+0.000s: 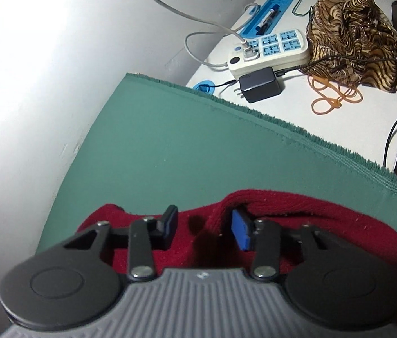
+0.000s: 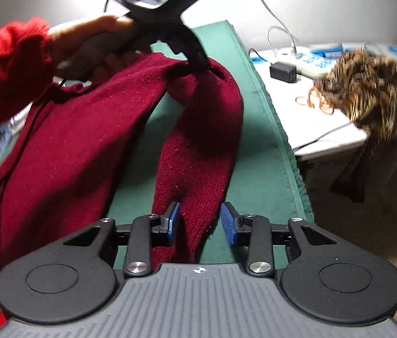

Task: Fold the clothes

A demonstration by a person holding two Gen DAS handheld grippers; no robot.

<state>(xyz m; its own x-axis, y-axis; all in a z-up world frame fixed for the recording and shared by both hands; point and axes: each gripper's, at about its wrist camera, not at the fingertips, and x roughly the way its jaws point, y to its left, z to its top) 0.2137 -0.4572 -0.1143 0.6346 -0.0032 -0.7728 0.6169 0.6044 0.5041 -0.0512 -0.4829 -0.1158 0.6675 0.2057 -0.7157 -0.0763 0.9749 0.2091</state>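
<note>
A dark red knitted sweater lies on a green cloth that covers the table. My left gripper is open, its blue pads on either side of a raised fold of the sweater. In the right wrist view the left gripper sits at the sweater's far edge, held by a hand in a red sleeve. My right gripper is open, with the sweater's sleeve lying between its fingers.
A white side table stands past the green cloth's fringed edge. It holds a power strip, a black charger, orange rubber bands and a brown patterned cloth. A pale wall is on the left.
</note>
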